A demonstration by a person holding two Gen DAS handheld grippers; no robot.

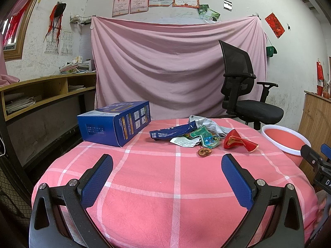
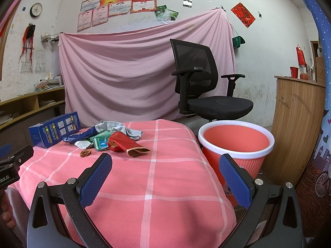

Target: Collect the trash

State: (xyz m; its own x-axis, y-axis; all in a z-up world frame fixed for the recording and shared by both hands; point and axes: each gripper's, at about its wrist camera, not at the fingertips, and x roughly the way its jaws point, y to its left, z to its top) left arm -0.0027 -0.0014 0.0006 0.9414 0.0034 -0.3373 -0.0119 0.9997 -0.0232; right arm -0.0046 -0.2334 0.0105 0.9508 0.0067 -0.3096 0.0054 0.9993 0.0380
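Note:
A heap of trash lies at the far side of the pink checked table (image 1: 144,186) (image 2: 165,186): a red wrapper (image 1: 238,140) (image 2: 126,143), a dark blue packet (image 1: 173,132) (image 2: 81,136), green and white wrappers (image 1: 198,138) (image 2: 100,141), crumpled grey paper (image 1: 209,123) (image 2: 118,127) and a small brown scrap (image 1: 204,152) (image 2: 85,153). A blue box (image 1: 115,122) (image 2: 54,129) sits to their left. A pink bin (image 1: 286,137) (image 2: 235,142) with a white rim stands beside the table's right edge. My left gripper (image 1: 167,163) and right gripper (image 2: 165,162) are both open and empty, well short of the trash.
A black office chair (image 1: 246,95) (image 2: 204,86) stands behind the table before a hanging pink sheet (image 1: 165,62). Wooden shelves (image 1: 41,91) run along the left wall, and a wooden cabinet (image 2: 295,111) is at the right, behind the bin.

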